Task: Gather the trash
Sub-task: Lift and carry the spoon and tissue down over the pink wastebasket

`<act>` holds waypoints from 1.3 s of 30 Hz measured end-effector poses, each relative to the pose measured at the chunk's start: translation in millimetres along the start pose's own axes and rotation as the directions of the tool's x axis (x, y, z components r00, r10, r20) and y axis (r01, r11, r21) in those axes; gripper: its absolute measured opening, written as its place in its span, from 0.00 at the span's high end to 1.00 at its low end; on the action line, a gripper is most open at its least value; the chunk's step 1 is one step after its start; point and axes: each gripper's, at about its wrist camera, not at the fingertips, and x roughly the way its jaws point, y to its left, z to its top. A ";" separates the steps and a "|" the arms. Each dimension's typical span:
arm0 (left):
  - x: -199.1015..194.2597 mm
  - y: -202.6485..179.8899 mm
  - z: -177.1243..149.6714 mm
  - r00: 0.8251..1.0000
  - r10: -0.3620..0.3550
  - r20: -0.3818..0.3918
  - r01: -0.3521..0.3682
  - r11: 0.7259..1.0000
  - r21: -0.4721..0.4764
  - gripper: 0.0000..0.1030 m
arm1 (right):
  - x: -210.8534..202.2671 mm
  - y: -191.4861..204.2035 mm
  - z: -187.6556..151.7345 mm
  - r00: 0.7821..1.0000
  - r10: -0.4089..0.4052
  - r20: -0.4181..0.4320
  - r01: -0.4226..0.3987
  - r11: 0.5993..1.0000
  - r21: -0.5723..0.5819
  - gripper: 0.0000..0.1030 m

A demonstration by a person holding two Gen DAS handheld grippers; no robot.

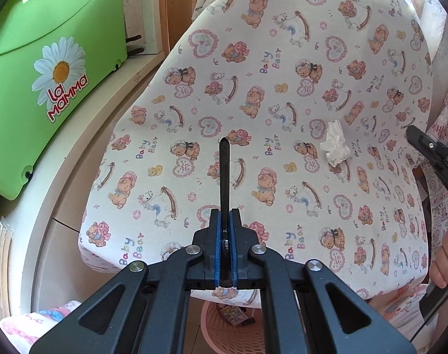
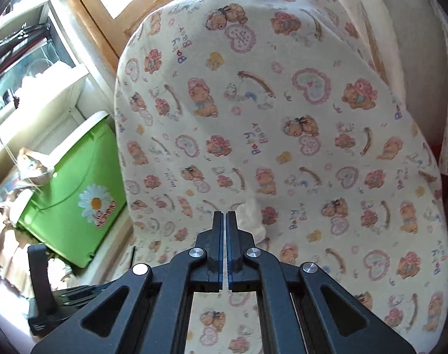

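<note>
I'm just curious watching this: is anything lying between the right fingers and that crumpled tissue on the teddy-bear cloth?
Nothing visible. The crumpled tissue lies alone on the teddy-bear cloth, with only bare cloth between it and the right gripper.

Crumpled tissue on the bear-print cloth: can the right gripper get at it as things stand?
Probably yes: the crumpled tissue lies alone on the cloth, right gripper just above it. Its jaws are shut and must open first.
</note>
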 end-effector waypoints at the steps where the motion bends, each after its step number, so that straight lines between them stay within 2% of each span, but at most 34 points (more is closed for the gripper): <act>1: 0.0 0.4 0.5 1.000 -0.005 -0.003 0.005 1.000 -0.006 0.95 | 6.7 -1.4 1.1 1.000 -0.025 -0.015 0.025 1.000 -0.001 0.85; 2: -0.4 0.1 0.7 1.000 -0.009 -0.004 0.009 1.000 -0.007 0.95 | 15.2 -6.0 3.1 0.998 -0.040 -0.054 0.040 0.999 0.004 0.77; 3: -1.2 -0.8 0.8 1.000 -0.008 -0.001 0.008 1.000 -0.002 0.95 | 27.1 -5.7 4.3 0.994 -0.054 -0.094 0.055 0.998 0.007 0.61; 4: -2.0 -2.2 0.6 1.000 0.000 0.004 0.000 1.000 0.008 0.95 | 37.8 -3.9 4.2 0.992 -0.064 -0.110 0.064 0.998 -0.001 0.53; 6: -2.7 -4.0 0.5 1.000 0.017 0.015 -0.017 1.000 0.027 0.95 | 50.7 0.8 2.1 0.992 -0.089 -0.094 0.087 0.996 -0.032 0.47; 7: -2.0 -4.0 0.6 1.000 0.024 0.016 -0.025 0.999 0.033 0.95 | 58.1 4.2 1.5 0.989 -0.109 -0.101 0.105 0.993 -0.047 0.42; 10: 1.5 -1.3 1.8 0.999 0.033 0.008 -0.033 0.999 0.031 0.95 | 81.9 11.4 -1.4 0.975 -0.173 -0.136 0.164 0.984 -0.075 0.36; 12: 3.5 0.8 2.5 0.999 0.038 0.004 -0.038 0.999 0.028 0.95 | 98.6 15.7 -5.7 0.949 -0.271 -0.160 0.255 0.960 -0.117 0.35; 15: 5.0 3.8 2.2 0.999 0.045 0.001 -0.045 0.999 0.027 0.95 | 118.0 17.9 -13.0 0.913 -0.364 -0.182 0.335 0.927 -0.170 0.35; 17: 4.9 5.3 1.0 0.999 0.048 0.000 -0.048 0.998 0.031 0.95 | 125.5 16.0 -16.6 0.907 -0.373 -0.198 0.343 0.924 -0.167 0.35; 18: 5.0 6.0 0.3 0.999 0.051 0.000 -0.051 0.998 0.033 0.95 | 128.1 15.5 -18.0 0.905 -0.373 -0.205 0.343 0.924 -0.167 0.42; 19: 5.5 6.6 -0.7 0.999 0.054 -0.001 -0.054 0.998 0.035 0.95 | 129.7 15.1 -19.3 0.905 -0.372 -0.209 0.340 0.924 -0.174 0.56; 21: 7.3 8.6 -2.4 0.998 0.055 -0.007 -0.055 0.998 0.034 0.95 | 134.4 13.5 -21.8 0.904 -0.360 -0.229 0.322 0.928 -0.188 0.72; 22: 7.6 9.7 -3.7 0.998 0.056 -0.011 -0.056 0.998 0.031 0.95 | 137.5 12.3 -22.7 0.904 -0.356 -0.237 0.318 0.930 -0.184 0.75; 25: 7.4 12.0 -6.2 0.998 0.054 -0.021 -0.053 0.998 0.022 0.95 | 129.2 6.3 -22.0 0.919 -0.334 -0.209 0.308 0.939 -0.151 0.83; 27: 4.1 12.8 -7.1 0.999 0.049 -0.017 -0.049 0.999 0.018 0.95 | 120.9 3.6 -20.3 0.931 -0.306 -0.199 0.286 0.950 -0.126 0.84; 33: -8.6 12.7 -10.5 1.000 0.021 0.003 -0.021 1.000 -0.002 0.95 | 81.5 5.5 -9.6 0.961 -0.246 -0.129 0.236 0.968 -0.088 0.84; 39: -22.5 2.7 -18.1 1.000 -0.030 0.009 0.030 1.000 0.001 0.95 | 32.4 15.7 -13.6 0.974 -0.217 -0.067 0.210 0.972 -0.101 0.84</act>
